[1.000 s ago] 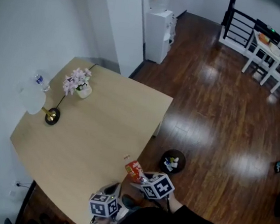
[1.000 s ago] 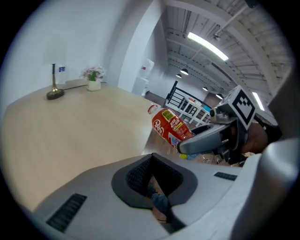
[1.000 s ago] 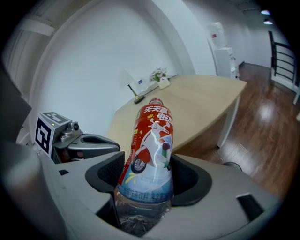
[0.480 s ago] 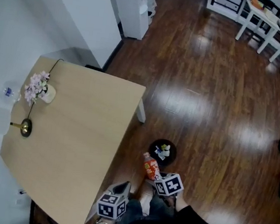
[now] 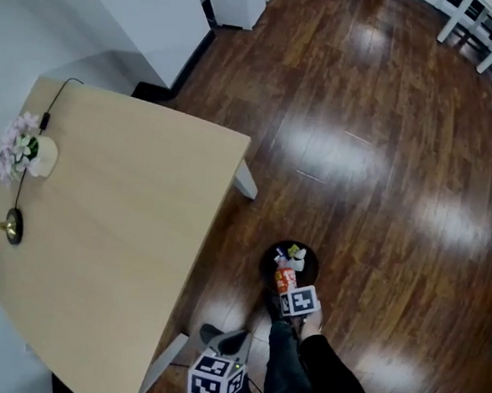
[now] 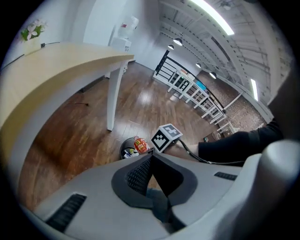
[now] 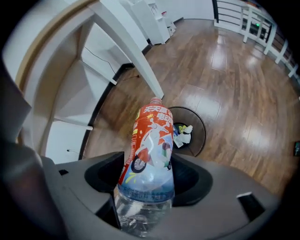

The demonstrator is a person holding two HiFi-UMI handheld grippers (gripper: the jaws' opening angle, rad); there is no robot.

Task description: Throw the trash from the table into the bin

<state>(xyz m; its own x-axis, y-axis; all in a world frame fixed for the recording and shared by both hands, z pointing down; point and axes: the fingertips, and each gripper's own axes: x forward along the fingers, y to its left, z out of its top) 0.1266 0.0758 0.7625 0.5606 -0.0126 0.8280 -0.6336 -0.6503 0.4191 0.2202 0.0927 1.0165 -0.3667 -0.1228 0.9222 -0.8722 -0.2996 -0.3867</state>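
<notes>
Clear plastic bottle (image 7: 147,159), red-labelled, clamped in right gripper (image 7: 145,185) above round bin (image 7: 202,131).

Left gripper (image 6: 151,161) fills the bottom edge, jaws together, nothing between them. Beyond the tips, a dark round bin (image 6: 126,151) stands on the wood floor (image 6: 70,136) with scraps inside. A red-labelled bottle (image 6: 139,144) hangs over the bin's right rim, just beside the right gripper (image 6: 166,138), whose marker cube faces the camera. A dark sleeve (image 6: 234,143) runs off right. The table (image 6: 70,61) curves along upper left, with its white leg (image 6: 114,98) near the corner and a flower pot (image 6: 31,41) at the far left edge.
</notes>
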